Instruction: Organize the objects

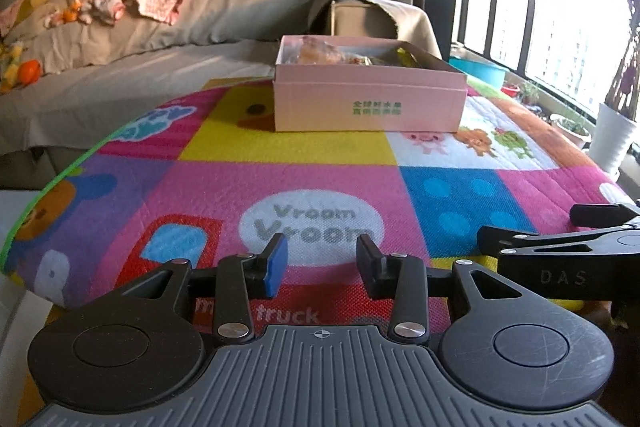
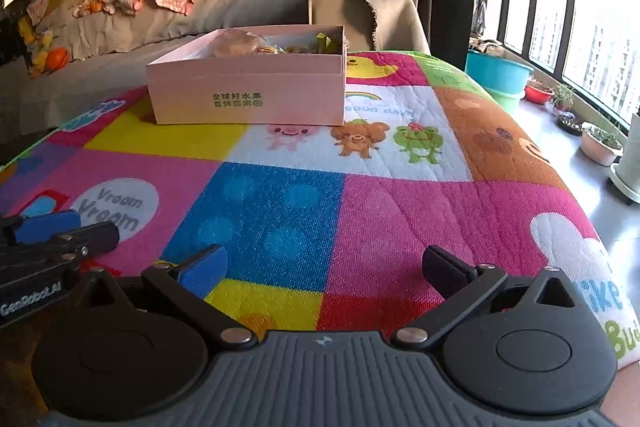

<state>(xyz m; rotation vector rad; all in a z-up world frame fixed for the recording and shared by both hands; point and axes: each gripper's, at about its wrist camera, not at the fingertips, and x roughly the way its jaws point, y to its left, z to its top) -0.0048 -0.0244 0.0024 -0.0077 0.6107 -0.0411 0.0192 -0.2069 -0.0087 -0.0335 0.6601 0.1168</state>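
Observation:
A pink cardboard box (image 1: 368, 99) with green print stands at the far side of a colourful quilted play mat (image 1: 280, 183). Packaged snacks and a round bun fill the box (image 2: 248, 95). My left gripper (image 1: 322, 259) hovers low over the mat's near edge, well short of the box; its jaws stand partly apart with nothing between them. My right gripper (image 2: 324, 267) hangs beside it to the right, wide open and empty over the mat (image 2: 400, 211). Each gripper shows in the other's view: the right one (image 1: 560, 247) at the right edge, the left one (image 2: 60, 231) at the left edge.
A grey sofa (image 1: 140, 39) with clothes and soft toys runs behind the mat. An orange ball (image 1: 30, 71) lies on it at the left. Teal basins (image 2: 498, 73) and potted plants (image 2: 600, 143) line the window sill on the right.

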